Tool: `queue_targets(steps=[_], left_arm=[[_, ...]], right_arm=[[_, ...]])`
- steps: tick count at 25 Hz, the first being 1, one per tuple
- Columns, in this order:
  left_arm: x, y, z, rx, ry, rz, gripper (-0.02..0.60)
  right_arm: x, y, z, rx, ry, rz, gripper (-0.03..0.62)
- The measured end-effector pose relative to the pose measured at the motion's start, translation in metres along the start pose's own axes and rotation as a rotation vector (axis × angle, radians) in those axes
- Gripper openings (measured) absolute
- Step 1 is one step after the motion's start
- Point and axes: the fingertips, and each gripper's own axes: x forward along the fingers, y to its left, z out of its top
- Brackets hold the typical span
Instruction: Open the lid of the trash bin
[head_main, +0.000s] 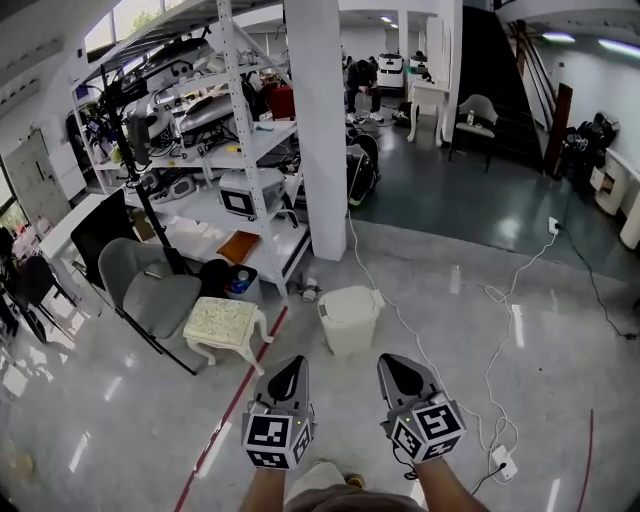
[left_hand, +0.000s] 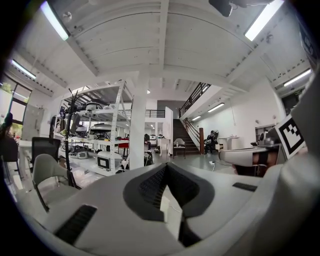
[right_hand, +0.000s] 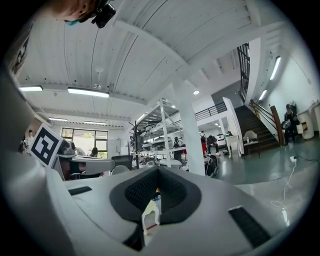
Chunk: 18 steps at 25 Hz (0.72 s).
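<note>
Trash bin (head_main: 350, 318) stands on the floor (head_main: 560, 390) just ahead of both grippers, a little in front of the white pillar (head_main: 322, 120). It is white, and its lid (head_main: 349, 299) lies flat and closed on top. A low white stool (head_main: 222, 322) stands to its left, near a grey chair (head_main: 150, 290) and the foot of the shelving rack (head_main: 240, 150). A white cable (head_main: 425, 345) runs along the floor to the bin's right.

Left gripper (head_main: 289, 368) and right gripper (head_main: 400, 366) are held side by side, apart from each other, tips pointing forward toward the bin. Neither touches it. Both sets of jaws are clenched tip to tip with nothing between them. In each gripper view the dark pads meet at the far end and only a thin slit of floor shows lower down.

Judgement: this is the approach, before any contact. The bin sits between the two lines of reach, slightly nearer the left gripper, so either one could take the lid. Jaws pressed together would suit a push or a lift under the lid's edge. Pinching the rim would need them released first. I cannot make out from the head view which edge carries the hinge.
</note>
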Motion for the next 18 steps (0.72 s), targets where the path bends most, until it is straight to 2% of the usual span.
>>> queue_targets(steps=[18], left_arm=[[0.078,0.030,-0.002,-0.002,0.004,-0.010,-0.014]], right_arm=[[0.067,-0.045,-0.007,0.010,0.016,-0.010,0.034]])
